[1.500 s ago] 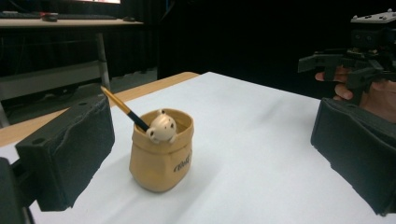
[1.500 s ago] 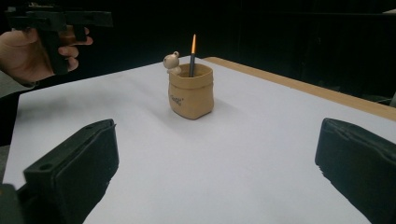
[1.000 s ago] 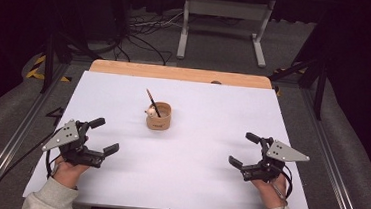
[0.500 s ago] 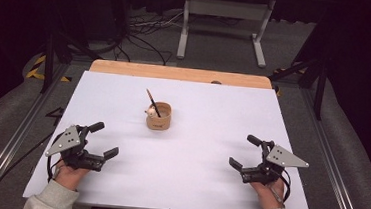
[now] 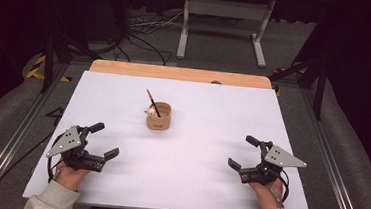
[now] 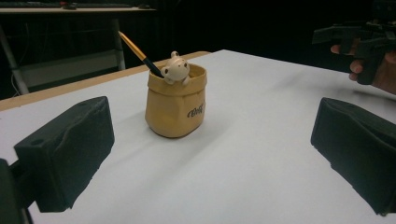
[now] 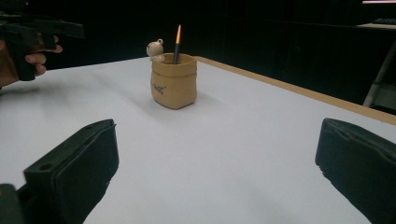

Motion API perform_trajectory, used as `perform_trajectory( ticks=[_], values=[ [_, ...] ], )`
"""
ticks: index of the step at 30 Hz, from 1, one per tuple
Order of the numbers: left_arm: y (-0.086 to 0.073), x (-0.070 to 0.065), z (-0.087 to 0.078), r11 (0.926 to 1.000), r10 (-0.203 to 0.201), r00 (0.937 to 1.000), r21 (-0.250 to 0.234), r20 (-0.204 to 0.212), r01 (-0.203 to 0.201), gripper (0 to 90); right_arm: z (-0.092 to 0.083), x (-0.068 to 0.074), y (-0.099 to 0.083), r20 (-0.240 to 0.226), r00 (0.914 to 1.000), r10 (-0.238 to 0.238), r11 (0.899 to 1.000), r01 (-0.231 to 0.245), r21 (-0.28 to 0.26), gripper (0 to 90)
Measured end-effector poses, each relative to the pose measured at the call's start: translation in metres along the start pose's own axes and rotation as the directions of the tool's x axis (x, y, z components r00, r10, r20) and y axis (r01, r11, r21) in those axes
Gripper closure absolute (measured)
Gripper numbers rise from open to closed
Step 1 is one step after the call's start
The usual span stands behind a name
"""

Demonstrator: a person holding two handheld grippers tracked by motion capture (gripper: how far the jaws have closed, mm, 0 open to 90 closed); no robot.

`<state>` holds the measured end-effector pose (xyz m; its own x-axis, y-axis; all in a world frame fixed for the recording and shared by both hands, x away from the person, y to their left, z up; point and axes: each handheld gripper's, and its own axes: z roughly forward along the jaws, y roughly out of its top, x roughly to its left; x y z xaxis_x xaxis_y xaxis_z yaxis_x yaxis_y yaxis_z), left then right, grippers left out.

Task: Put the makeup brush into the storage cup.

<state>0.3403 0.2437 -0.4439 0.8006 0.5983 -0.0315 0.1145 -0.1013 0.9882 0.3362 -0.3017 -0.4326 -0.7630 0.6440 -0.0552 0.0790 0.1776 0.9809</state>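
The table (image 5: 197, 185) carried a flat, matte white sheet with no creases, and a strip of pale bare wood (image 5: 176, 73) ran along its far edge. Near the middle of the sheet, toward the far side, stood the pen holder (image 5: 159, 116), a small tan pot moulded like a soft paper sack with a rolled, wrinkled rim, a glossy glazed look and a short dark script on its front. A cream bear figure (image 6: 175, 68), rounded and smooth, peeked over the rim. One pencil (image 6: 138, 52) leaned in the pot, tilted away from upright, with an orange-yellow shaft and a dark lower section. The left gripper (image 5: 104, 141) sat near the person's edge on the left side, its jaws spread wide with nothing between them; in the left gripper view the black pads (image 6: 70, 149) looked blocky, matte and slightly dimpled. The right gripper (image 5: 243, 151) sat near the right side, likewise spread wide and empty, with a grey three-cornered plate on top. Both grippers were well apart from the pen holder, which stood between them and farther off. A hand (image 5: 70, 175) in a pale grey sleeve gripped the left handle.
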Motion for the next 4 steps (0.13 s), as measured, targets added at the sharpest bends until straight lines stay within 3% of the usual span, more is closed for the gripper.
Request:
perform_trajectory(
  ticks=[4],
  values=[
    [0.0005, 0.0006, -0.0005, 1.0000, 0.001, 1.0000, -0.005, 0.005, -0.001, 0.1, -0.0002, 0.0001, 0.0007, -0.001, 1.0000, 0.003, 1.000, -0.003, -0.004, 0.0]
  ],
)
